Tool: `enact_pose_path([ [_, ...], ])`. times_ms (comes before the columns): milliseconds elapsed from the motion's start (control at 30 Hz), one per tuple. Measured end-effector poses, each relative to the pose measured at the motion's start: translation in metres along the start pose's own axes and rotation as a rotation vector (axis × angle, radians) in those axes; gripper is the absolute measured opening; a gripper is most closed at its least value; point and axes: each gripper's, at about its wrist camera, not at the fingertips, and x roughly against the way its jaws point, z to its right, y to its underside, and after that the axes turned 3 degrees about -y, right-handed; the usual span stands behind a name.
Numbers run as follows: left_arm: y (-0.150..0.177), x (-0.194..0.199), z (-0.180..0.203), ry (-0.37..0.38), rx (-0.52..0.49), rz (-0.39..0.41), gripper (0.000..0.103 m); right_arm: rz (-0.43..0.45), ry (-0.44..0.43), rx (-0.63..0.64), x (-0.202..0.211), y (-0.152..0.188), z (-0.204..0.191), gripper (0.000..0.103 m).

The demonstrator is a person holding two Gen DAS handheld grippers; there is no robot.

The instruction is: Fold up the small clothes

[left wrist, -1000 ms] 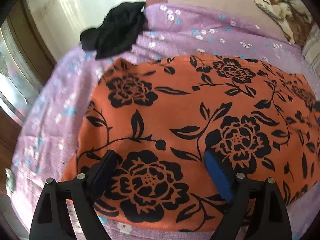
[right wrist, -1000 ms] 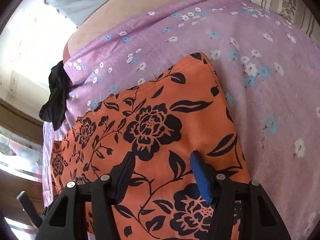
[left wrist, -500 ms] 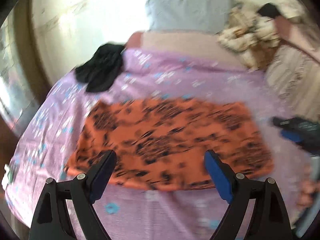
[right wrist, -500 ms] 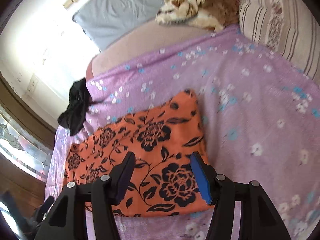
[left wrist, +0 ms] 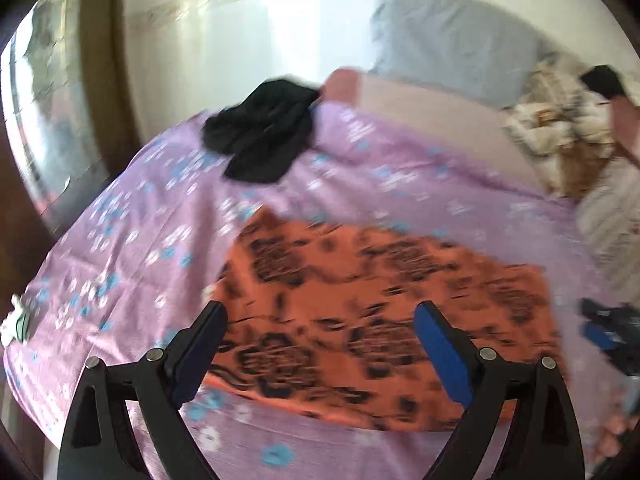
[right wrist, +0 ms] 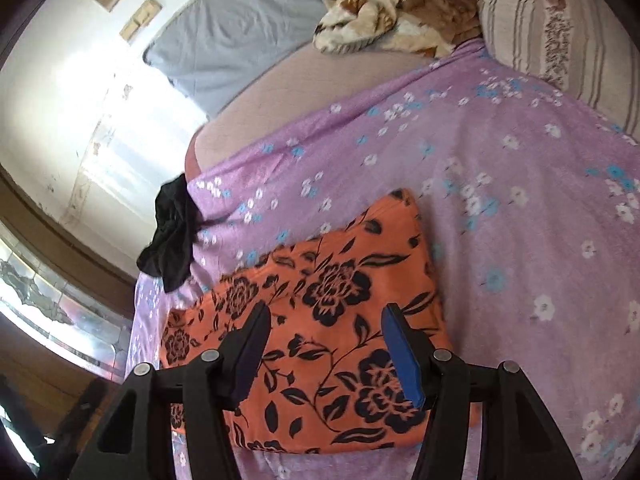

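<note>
— Both tongs are up off the cloth. The left gripper (left wrist: 318, 330) has its jaws apart, nothing between them; the right gripper (right wrist: 326, 338) the same, wide and empty.

— And the garment?

— The orange floral cloth (left wrist: 384, 320) lies flat on the purple bedsheet (left wrist: 120, 264), toward the bed's near edge. Its long axis runs across the bed, left to right, so each tong has an end ahead of it. The right one looks closer in, I'd say: the cloth's right end sits right beneath it (right wrist: 344, 344).

— So who goes first?

— My guess is a crosswise fold, one short end carried over to the other; either hand could start it.

— Anything one camera catches alone?

— The left view is smeared, but it alone shows the right tool at the cloth's far end. The right view is sharp and shows the striped pillow (right wrist: 560, 24). Both catch the black garment (right wrist: 172, 236) at the far left corner, well apart.
</note>
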Motion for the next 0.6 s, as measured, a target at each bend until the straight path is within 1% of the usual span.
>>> enact_pose_path([
  [67,0.008,-0.029,-0.014,-0.042,0.014,-0.055,0.094,-0.016,0.019,0.022,-0.010,0.004,-0.004,0.061],
  [167,0.017,-0.058,-0.024,-0.096,0.007,-0.123,0.094,-0.037,0.051,0.035,-0.023,0.007,-0.007,0.061],
  [267,0.021,-0.073,-0.031,-0.163,-0.009,-0.118,0.094,-0.042,0.096,0.038,-0.037,0.008,-0.005,0.061],
  [300,0.021,-0.076,-0.033,-0.174,-0.014,-0.123,0.094,-0.043,0.112,0.035,-0.040,0.007,-0.003,0.061],
  [467,0.026,-0.085,-0.042,-0.179,-0.024,-0.124,0.094,-0.057,0.131,0.026,-0.059,0.007,-0.003,0.061],
  [533,0.025,-0.089,-0.043,-0.176,-0.030,-0.124,0.094,-0.056,0.122,0.044,-0.066,0.006,-0.009,0.061],
  [600,0.024,-0.091,-0.043,-0.188,-0.042,-0.115,0.094,-0.044,0.134,0.071,-0.071,0.005,-0.016,0.061],
])
